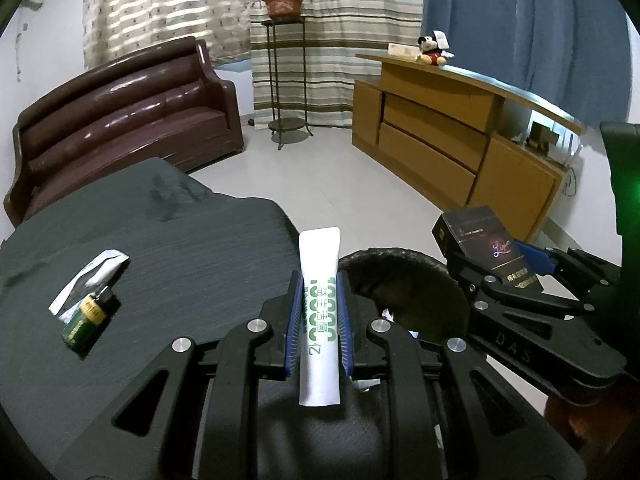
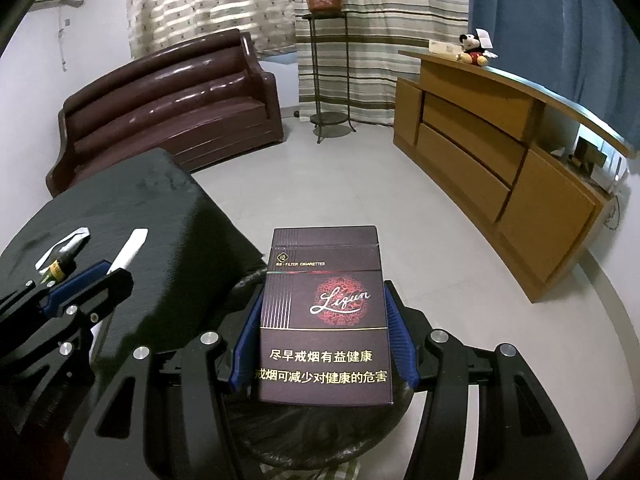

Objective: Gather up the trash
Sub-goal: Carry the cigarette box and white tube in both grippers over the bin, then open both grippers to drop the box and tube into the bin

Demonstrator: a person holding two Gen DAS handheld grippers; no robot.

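Observation:
My left gripper point(image 1: 319, 280) is shut on a white tube with green print point(image 1: 319, 264), held upright between its blue pads at the black table's right edge. My right gripper point(image 2: 325, 300) is shut on a dark cigarette pack point(image 2: 324, 312), which hangs over a dark round bin lined with a black bag point(image 2: 320, 436). In the left wrist view the pack point(image 1: 486, 246) and the right gripper point(image 1: 500, 268) sit to the right, above the bin's rim point(image 1: 400, 254). A small green bottle point(image 1: 86, 318) and a white wrapper point(image 1: 92, 276) lie on the table point(image 1: 180, 240).
A dark brown sofa point(image 1: 120, 116) stands beyond the table. A metal plant stand with a potted plant point(image 1: 284, 4) is by the striped curtain. A long wooden cabinet point(image 1: 452, 140) with a plush toy point(image 1: 432, 50) runs along the right. Pale tiled floor point(image 1: 320, 176) lies between them.

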